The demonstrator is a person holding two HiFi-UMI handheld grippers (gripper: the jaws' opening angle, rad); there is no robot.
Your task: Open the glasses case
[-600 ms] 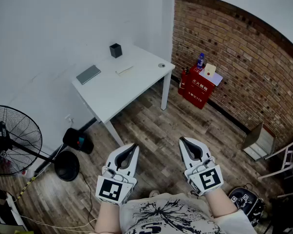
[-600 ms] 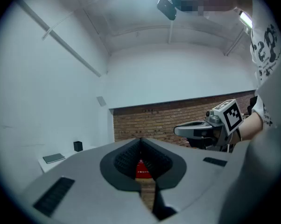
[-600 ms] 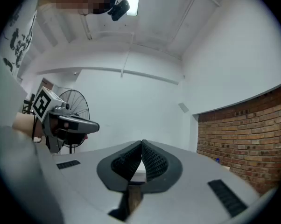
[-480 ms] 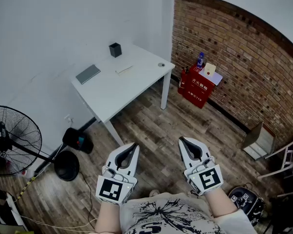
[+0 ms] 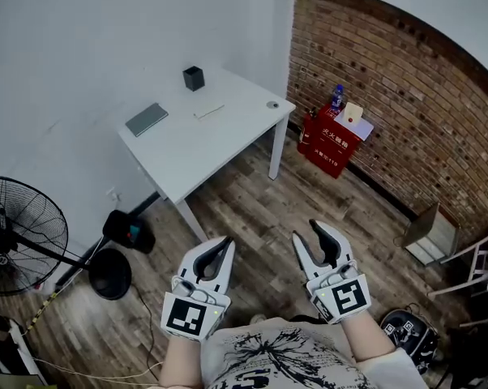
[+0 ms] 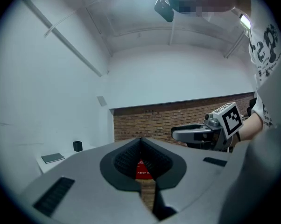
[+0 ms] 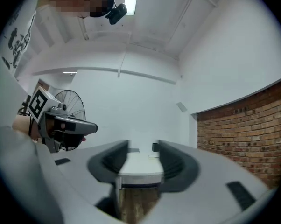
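Both grippers hang level over the wooden floor, well short of the white table (image 5: 228, 136). On the table lie a flat grey oblong thing (image 5: 147, 120), a slim white thing (image 5: 208, 113) and a black box (image 5: 194, 78); I cannot tell which is the glasses case. My left gripper (image 5: 226, 242) is shut and empty, its tips meeting in the left gripper view (image 6: 141, 139). My right gripper (image 5: 306, 232) has its jaws slightly apart with nothing between them; the table shows through the gap in the right gripper view (image 7: 143, 146).
A standing fan (image 5: 17, 233) is at the left, with a black bag (image 5: 129, 232) and a round black base (image 5: 110, 274) on the floor by the table leg. A red box (image 5: 333, 140) stands against the brick wall. A small round object (image 5: 272, 104) sits at the table corner.
The right gripper's jaws have parted a little; before, their tips met. The left gripper has stayed shut and still.
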